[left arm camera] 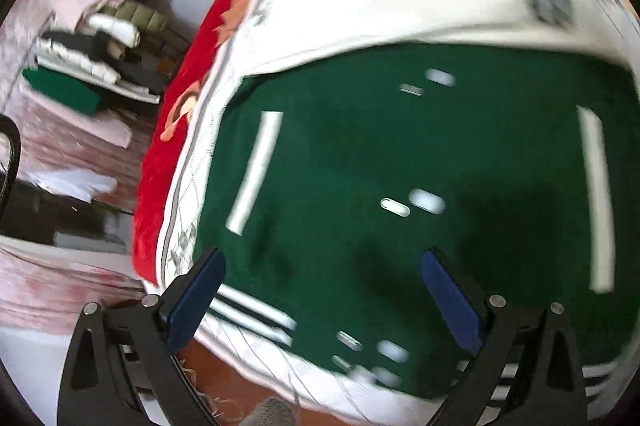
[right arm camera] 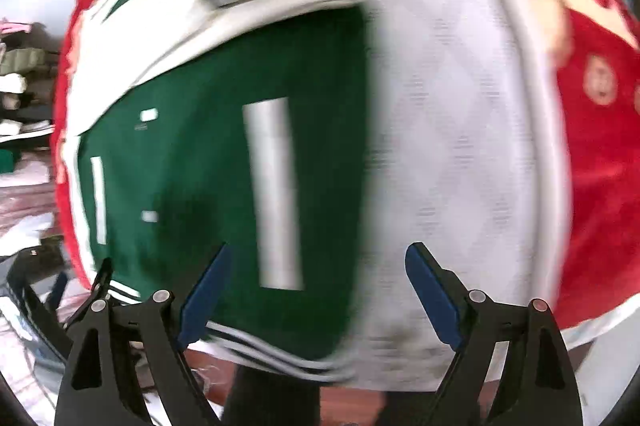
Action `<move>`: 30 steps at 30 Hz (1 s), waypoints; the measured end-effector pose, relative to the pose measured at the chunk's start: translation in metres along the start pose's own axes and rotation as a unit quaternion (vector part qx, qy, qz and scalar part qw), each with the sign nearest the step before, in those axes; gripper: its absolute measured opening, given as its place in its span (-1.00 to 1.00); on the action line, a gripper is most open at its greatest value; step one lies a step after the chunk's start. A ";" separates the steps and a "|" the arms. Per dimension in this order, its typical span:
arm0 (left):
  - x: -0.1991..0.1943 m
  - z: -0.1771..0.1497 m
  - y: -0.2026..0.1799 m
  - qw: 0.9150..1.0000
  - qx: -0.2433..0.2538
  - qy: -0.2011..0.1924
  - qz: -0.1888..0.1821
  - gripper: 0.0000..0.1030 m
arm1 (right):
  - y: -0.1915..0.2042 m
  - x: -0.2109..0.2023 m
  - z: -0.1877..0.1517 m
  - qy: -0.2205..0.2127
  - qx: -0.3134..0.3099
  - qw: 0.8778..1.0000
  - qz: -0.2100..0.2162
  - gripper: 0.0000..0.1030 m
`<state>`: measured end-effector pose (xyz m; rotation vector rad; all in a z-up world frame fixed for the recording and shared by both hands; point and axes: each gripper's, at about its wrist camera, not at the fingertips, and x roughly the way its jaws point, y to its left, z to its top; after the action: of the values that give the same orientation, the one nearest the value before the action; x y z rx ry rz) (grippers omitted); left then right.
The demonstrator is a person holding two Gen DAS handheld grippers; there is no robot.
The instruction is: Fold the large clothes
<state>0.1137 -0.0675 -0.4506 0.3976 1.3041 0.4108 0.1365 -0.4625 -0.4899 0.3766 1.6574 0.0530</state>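
A dark green jacket (left arm camera: 360,166) with white pocket strips, snap buttons and a striped hem lies flat on a white patterned sheet (right arm camera: 440,146). A white sleeve (left arm camera: 400,6) with a striped cuff is laid across its top. My left gripper (left arm camera: 323,254) hangs open above the jacket's lower half, with nothing between its blue pads. My right gripper (right arm camera: 319,249) is also open and holds nothing. It hangs over the jacket's right edge (right arm camera: 360,186), where green meets the sheet. Both views are blurred.
A red patterned blanket (right arm camera: 600,186) covers the bed under the sheet. A pile of folded clothes (left arm camera: 100,46) sits at the far left. Reddish-brown floor (left arm camera: 224,378) and a grey shoe (left arm camera: 276,412) show below the bed's near edge.
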 end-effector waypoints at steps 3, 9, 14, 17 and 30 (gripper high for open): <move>-0.028 -0.010 -0.065 0.999 0.029 0.012 0.009 0.95 | -0.055 -0.012 0.002 0.008 0.001 1.000 -0.022 0.74; -0.062 -0.041 -0.181 0.996 0.088 0.035 0.001 0.95 | -0.136 -0.021 0.014 0.018 0.000 0.998 -0.057 0.74; -0.044 -0.048 -0.236 0.986 0.125 0.042 0.097 0.95 | -0.179 -0.019 0.036 0.023 0.012 0.998 -0.059 0.74; -0.005 -0.034 -0.217 0.982 0.087 0.068 0.153 0.99 | -0.181 -0.012 0.051 0.023 0.011 0.998 -0.049 0.74; -0.027 0.010 -0.143 0.997 -0.032 0.037 0.058 -0.69 | -0.117 0.025 0.186 -0.025 -0.010 0.972 0.231 0.74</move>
<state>0.1274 -0.2054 -0.4976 0.4084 1.3400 0.5673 0.2907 -0.6005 -0.5677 0.7370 1.4880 0.4048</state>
